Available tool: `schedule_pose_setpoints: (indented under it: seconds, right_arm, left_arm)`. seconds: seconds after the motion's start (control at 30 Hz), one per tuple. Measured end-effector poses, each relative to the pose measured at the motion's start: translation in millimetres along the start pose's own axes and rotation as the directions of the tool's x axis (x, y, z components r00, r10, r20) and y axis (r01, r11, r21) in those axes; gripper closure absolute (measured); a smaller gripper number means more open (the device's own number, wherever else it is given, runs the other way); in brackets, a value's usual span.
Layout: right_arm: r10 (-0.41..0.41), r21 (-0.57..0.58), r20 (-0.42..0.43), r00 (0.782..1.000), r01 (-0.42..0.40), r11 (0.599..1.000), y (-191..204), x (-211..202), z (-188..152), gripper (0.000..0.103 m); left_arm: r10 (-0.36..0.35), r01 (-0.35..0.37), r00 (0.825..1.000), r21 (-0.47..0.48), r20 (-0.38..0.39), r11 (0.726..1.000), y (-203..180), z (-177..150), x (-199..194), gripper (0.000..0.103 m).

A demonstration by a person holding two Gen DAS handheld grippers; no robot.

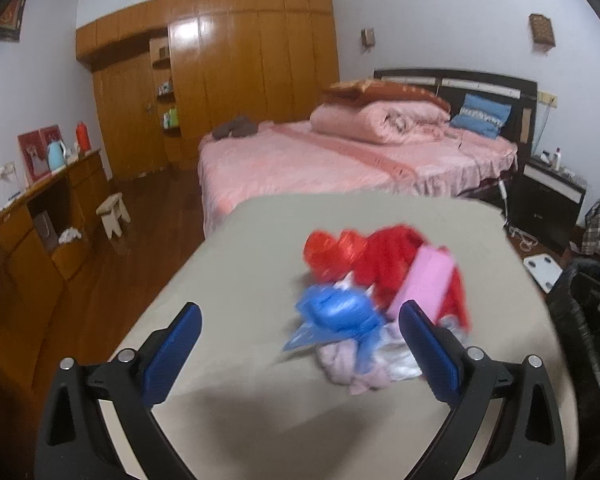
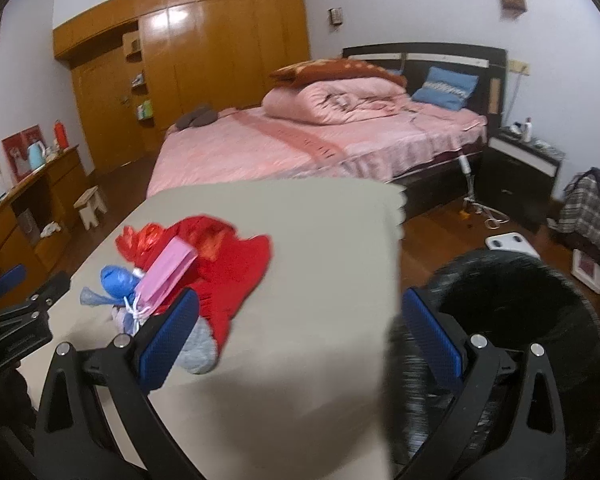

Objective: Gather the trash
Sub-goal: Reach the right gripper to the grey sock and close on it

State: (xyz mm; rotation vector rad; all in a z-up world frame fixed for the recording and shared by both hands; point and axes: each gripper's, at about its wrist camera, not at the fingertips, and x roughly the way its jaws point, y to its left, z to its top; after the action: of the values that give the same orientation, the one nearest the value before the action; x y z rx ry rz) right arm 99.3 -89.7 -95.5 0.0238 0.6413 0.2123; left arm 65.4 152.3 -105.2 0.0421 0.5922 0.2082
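Left gripper (image 1: 300, 316) fingers (image 1: 184, 340) wide around trash pile (image 1: 380, 284)

A bedroom in a home. A double bed (image 1: 340, 160) with a pink cover carries a rolled pink quilt (image 1: 380, 120) and a blue pillow (image 1: 482, 115) against a dark headboard (image 1: 460, 80). A glossy wooden wardrobe (image 1: 228, 60) fills the far wall, a black nightstand (image 1: 548, 196) stands beside the bed, and the floor (image 1: 156, 216) is dark wood.

A blurred heap of trash lies on the beige table (image 1: 236, 272): red plastic bags (image 1: 376, 258), a pink packet (image 1: 426, 282), a knotted blue bag (image 1: 336, 312) against them.
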Motion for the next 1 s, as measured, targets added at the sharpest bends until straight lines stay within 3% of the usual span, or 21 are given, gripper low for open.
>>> schedule_pose_setpoints:
  seconds: [0.27, 0.43, 0.67, 0.77, 0.83, 1.0]
  right_arm:
    - [0.038, -0.088, -0.052, 0.998, -0.043, 0.995, 40.0, 40.4, -24.0, 0.007]
    - [0.072, -0.122, -0.094, 0.993, -0.083, 0.989, 53.5, 54.4, -33.5, 0.02]
    - [0.089, -0.159, -0.172, 0.981, -0.117, 0.98, 70.3, 72.4, -42.6, 0.028]
    - [0.152, -0.142, -0.222, 0.963, -0.186, 0.972, 73.0, 80.9, -44.1, 0.042]
    - [0.203, -0.138, -0.237, 0.95, -0.24, 0.961, 75.8, 80.5, -44.0, 0.063]
    - [0.219, -0.137, -0.227, 0.949, -0.254, 0.957, 73.4, 68.9, -40.9, 0.068]
  left_arm:
    - [0.008, -0.008, 1.0, 0.001, -0.016, 1.0, 12.3, -14.9, 21.5, 0.007]
    - [-0.007, 0.007, 1.0, 0.004, -0.026, 1.0, 17.9, -20.9, 31.2, 0.008]
    - [-0.018, 0.017, 0.998, -0.018, -0.054, 1.0, 26.5, -29.8, 39.0, 0.012]
    - [-0.021, 0.02, 0.998, -0.017, -0.059, 1.0, 26.5, -32.1, 40.4, 0.012]
    - [-0.03, 0.029, 0.998, -0.016, -0.062, 0.999, 24.9, -32.5, 40.4, 0.014]
    - [-0.059, 0.058, 0.996, -0.016, -0.074, 0.998, 19.9, -29.8, 43.2, 0.02]
